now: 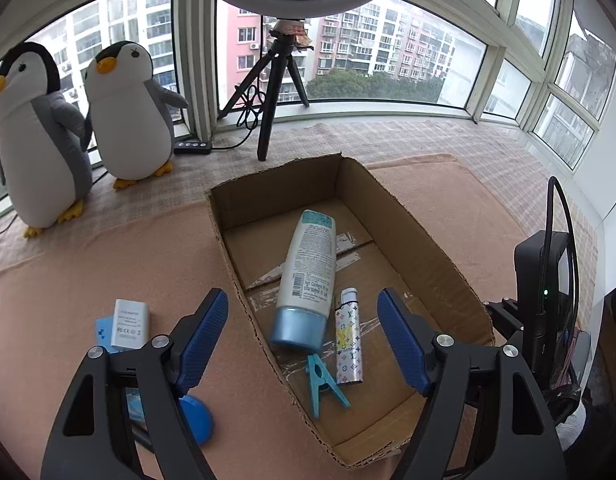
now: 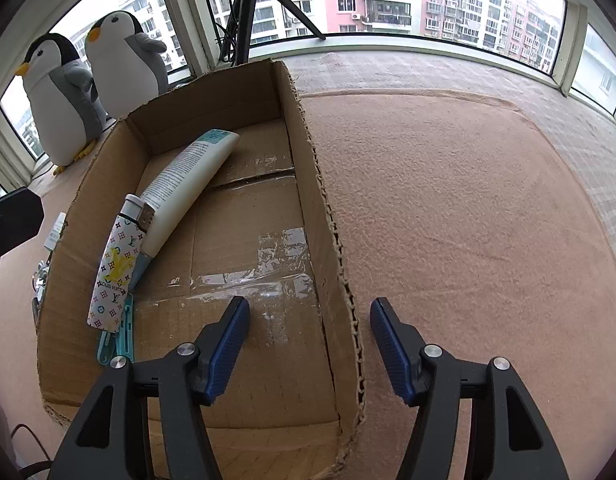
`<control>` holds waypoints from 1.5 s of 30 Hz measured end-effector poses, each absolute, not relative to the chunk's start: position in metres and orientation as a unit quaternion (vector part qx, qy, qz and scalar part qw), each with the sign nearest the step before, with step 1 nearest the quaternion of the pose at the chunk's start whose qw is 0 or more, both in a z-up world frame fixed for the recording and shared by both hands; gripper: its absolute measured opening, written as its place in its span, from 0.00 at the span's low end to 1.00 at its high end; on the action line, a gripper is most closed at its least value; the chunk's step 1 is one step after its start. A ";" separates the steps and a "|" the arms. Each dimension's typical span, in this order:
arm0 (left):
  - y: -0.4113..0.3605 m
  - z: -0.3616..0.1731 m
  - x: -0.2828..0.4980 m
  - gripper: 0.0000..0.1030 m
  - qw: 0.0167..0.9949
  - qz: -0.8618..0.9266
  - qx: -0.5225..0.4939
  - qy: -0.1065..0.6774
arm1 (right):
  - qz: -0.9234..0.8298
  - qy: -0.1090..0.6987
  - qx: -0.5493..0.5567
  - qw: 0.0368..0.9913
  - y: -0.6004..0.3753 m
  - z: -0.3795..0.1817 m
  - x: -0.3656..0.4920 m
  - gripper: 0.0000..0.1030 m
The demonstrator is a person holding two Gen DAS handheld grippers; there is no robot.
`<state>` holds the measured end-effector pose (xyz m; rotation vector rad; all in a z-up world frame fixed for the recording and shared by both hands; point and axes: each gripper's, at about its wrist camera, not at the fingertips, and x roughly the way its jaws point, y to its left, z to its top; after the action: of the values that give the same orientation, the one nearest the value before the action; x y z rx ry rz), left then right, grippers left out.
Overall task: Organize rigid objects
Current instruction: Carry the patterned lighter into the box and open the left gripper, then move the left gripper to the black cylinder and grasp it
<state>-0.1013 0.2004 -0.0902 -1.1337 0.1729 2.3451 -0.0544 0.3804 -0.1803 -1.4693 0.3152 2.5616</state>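
An open cardboard box (image 1: 436, 264) lies on a pink blanket; it also shows in the right wrist view (image 2: 328, 216). Inside lie a white lotion tube with a blue cap (image 1: 308, 272), a patterned lighter (image 1: 350, 340) and a teal clothes peg (image 1: 322, 384). The tube (image 2: 187, 184), lighter (image 2: 113, 272) and peg (image 2: 115, 344) show at the box's left in the right wrist view. My left gripper (image 1: 303, 320) is open and empty above the box's left wall. My right gripper (image 2: 308, 328) is open and empty, straddling the box's right wall.
Left of the box lie a white adapter (image 1: 129, 324) on a blue card, and a blue round lid (image 1: 195, 420). Two plush penguins (image 1: 127, 112) stand by the window. A ring light tripod (image 1: 275, 92) stands behind the box. The right gripper's body (image 1: 548, 280) is at the right.
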 end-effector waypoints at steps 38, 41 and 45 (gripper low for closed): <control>0.022 -0.145 -0.073 0.75 0.093 0.876 -0.472 -0.026 | 0.865 0.122 -0.477 0.094 0.382 -0.171 -0.029 0.60; 0.027 -0.150 -0.074 0.75 0.096 0.872 -0.479 -0.033 | 0.865 0.119 -0.478 0.093 0.382 -0.172 -0.030 0.60; 0.029 -0.157 -0.083 0.69 0.087 0.867 -0.489 -0.050 | 0.865 0.118 -0.479 0.093 0.382 -0.172 -0.031 0.60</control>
<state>-0.0828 0.0293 -0.1574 -1.4561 -0.1480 2.5807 -0.0307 0.3823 -0.1720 -1.4207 0.3499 2.5679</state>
